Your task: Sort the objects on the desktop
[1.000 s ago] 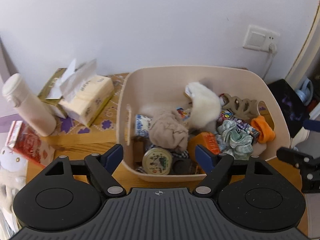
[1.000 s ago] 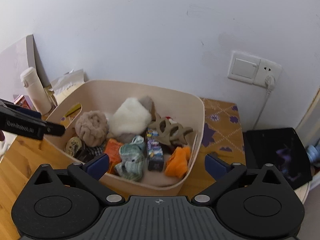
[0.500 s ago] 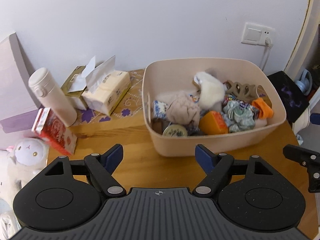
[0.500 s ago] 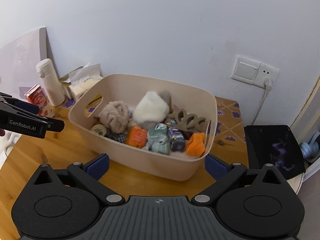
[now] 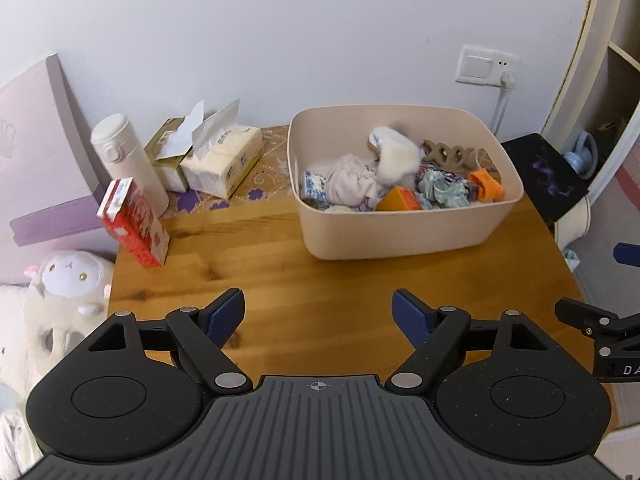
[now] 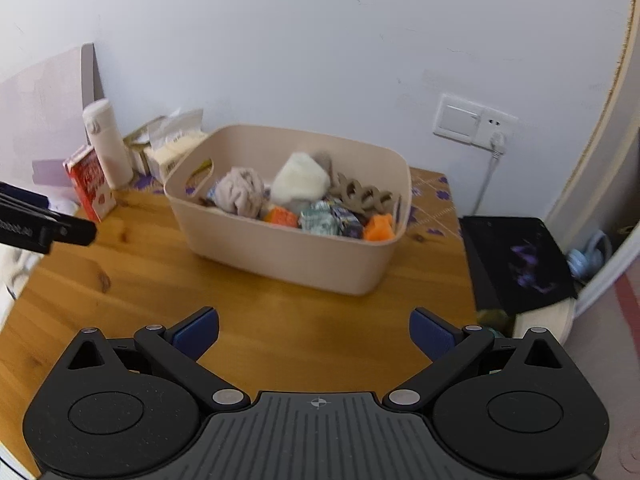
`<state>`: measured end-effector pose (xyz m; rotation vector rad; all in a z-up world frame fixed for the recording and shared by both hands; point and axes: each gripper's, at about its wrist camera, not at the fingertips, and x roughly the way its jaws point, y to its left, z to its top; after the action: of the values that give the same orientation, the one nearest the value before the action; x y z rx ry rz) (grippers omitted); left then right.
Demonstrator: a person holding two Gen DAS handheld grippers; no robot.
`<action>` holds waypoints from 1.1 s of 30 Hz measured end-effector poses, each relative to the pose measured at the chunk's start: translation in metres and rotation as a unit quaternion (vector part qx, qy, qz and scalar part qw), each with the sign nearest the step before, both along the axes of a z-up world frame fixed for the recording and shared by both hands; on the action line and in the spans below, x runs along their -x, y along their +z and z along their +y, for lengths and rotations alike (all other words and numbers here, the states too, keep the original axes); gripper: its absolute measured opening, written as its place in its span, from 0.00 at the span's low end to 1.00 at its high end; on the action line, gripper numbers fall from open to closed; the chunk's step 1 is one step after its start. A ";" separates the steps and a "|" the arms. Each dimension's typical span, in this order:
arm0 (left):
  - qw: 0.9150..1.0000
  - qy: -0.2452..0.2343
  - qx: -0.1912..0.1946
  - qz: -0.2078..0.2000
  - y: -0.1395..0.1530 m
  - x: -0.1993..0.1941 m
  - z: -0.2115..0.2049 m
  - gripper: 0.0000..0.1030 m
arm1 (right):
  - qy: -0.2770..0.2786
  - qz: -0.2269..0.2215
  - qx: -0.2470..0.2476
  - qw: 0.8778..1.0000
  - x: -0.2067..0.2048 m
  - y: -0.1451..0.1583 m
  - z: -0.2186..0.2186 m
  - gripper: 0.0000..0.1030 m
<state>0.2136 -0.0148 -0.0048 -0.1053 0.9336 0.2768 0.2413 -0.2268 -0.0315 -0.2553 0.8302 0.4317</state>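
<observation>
A beige plastic bin [image 5: 400, 236] [image 6: 280, 256] stands at the back of the wooden table [image 5: 304, 280] [image 6: 132, 276]. It holds several small things: a white fluffy ball [image 5: 396, 156] [image 6: 300, 180], a pinkish scrunchie [image 5: 352, 184] [image 6: 240, 192], an orange block [image 5: 400, 200] [image 6: 282, 216], a brown hair claw [image 5: 448, 154] [image 6: 360, 196]. My left gripper [image 5: 318, 312] hangs open and empty over the table's near part, well short of the bin. My right gripper [image 6: 314, 332] is likewise open and empty in front of the bin.
Left of the bin stand a white flask [image 5: 128, 160] [image 6: 106, 140], two tissue packs [image 5: 220, 160], and a red carton [image 5: 134, 224] [image 6: 90, 184]. A plush toy [image 5: 72, 280] lies off the table's left edge. A black pad [image 6: 516, 260] lies to the right; a wall socket [image 6: 476, 124] behind.
Both grippers have pulled back and up from the bin, which now looks smaller and farther off. Both stay open and empty.
</observation>
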 end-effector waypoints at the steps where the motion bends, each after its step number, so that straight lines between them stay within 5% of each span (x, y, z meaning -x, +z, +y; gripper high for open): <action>1: 1.000 -0.001 -0.001 -0.001 0.003 0.005 -0.002 0.80 | -0.004 0.000 0.003 1.000 0.005 0.002 -0.002 1.00; 20: 1.000 -0.005 0.009 0.000 0.028 0.097 -0.040 0.81 | -0.037 -0.005 0.002 0.999 0.088 0.038 -0.038 1.00; 33: 1.000 -0.008 -0.018 0.015 0.044 0.131 -0.044 0.81 | -0.046 -0.017 0.000 0.999 0.125 0.060 -0.064 1.00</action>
<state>0.0824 -0.0585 0.0387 -0.0611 0.9592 0.2818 0.1161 -0.2909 0.0285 -0.2219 0.8052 0.3404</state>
